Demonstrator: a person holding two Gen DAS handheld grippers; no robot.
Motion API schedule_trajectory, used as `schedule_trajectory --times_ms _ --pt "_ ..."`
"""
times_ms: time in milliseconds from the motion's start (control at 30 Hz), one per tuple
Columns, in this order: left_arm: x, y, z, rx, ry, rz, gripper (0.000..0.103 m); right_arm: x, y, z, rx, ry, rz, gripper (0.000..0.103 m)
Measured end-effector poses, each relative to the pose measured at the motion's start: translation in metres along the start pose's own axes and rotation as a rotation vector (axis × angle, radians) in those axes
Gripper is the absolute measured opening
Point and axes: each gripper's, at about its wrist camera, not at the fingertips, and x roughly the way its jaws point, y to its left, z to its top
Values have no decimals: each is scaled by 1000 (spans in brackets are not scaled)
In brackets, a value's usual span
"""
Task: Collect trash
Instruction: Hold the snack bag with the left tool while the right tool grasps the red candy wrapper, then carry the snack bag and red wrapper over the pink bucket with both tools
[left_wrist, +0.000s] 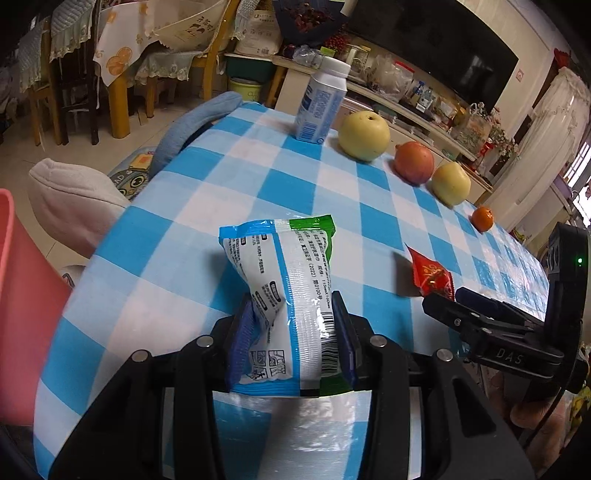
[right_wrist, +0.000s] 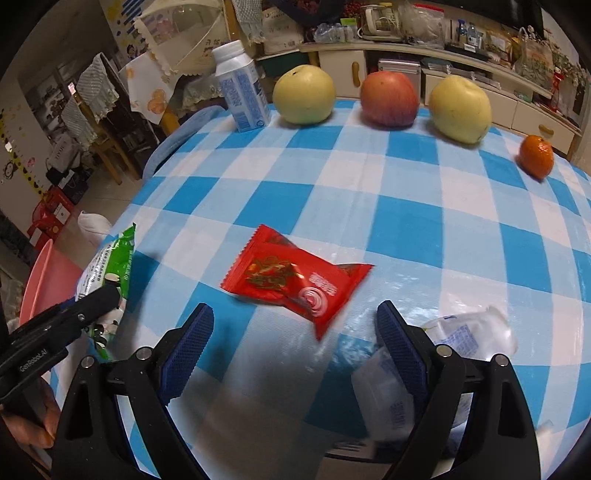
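Left tool: its blue pads are clamped on the lower half of a white, blue and green snack packet, which is pinched to a narrow waist and stands up above the jaws, over the checked tabletop.
Right tool: jaws spread wide with nothing between them, pointing down at the tabletop.
Red wrapper: lies flat just ahead of the right tool, slightly toward its left pad, apart from both pads.
Clear plastic wrapper: crumpled, just outside the right tool's right finger and partly hidden behind it.
Pink bin: off the tabletop's edge, to the left of the left tool; likely where the packet belongs.
Not trash: milk carton, two yellow-green pears, red apple and mandarin stand in a row well beyond both tools.
Risk, packet: glossy film held low; a quick swing could let it slide out and fall short of the bin.
Risk, red wrapper: flat and thin, so closing pads may skate over it or push it away, or snag the tablecloth.
Risk, clear wrapper: the right finger could drag or trap it unintentionally.
Risk, tools: they work close together and may collide.
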Motion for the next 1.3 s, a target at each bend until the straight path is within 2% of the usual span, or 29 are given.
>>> schedule_trajectory --times_ms 133,233,333,400,467,533,633,700,733,833,933,1000,1033,1133,1233,1300 --pt "-3 11 4 -19 -6 -11 43 9 19 -1 -55 33 31 89" --pt "-4 19 7 -46 -3 -15 43 11 37 -6 -92 60 139 89" --pt "-9 22 8 -56 -20 -23 43 8 56 -10 -160 52 186 89" --pt "-14 18 10 -25 -43 -1 43 -1 59 -8 -163 7 168 89" --pt "-17 16 10 -11 -53 0 43 -12 52 -2 -139 -69 104 89" --pt "-16 16 10 -10 -43 -18 43 -18 40 5 -105 -106 36 89" --pt "-10 17 8 -5 -19 -13 43 -8 28 11 -96 -89 -57 89" --pt "-6 18 7 -11 -3 -15 43 -4 25 15 -89 -79 -57 89" --pt "-3 18 6 -8 11 -12 46 -3 26 17 -102 -82 -70 89" --pt "6 16 2 14 39 35 65 8 28 20 -128 -38 -119 89" --pt "15 12 2 27 57 48 68 15 32 23 -145 -27 -144 88" --pt "22 9 2 34 67 57 71 21 32 24 -146 -6 -151 73" --pt "22 6 2 48 59 66 72 24 32 24 -145 9 -156 62" --pt "26 0 1 97 53 113 72 29 31 23 -149 30 -165 45" --pt "29 -5 1 137 46 150 72 29 32 21 -169 31 -160 37" --pt "30 -9 1 166 43 176 65 27 34 19 -186 27 -156 36"
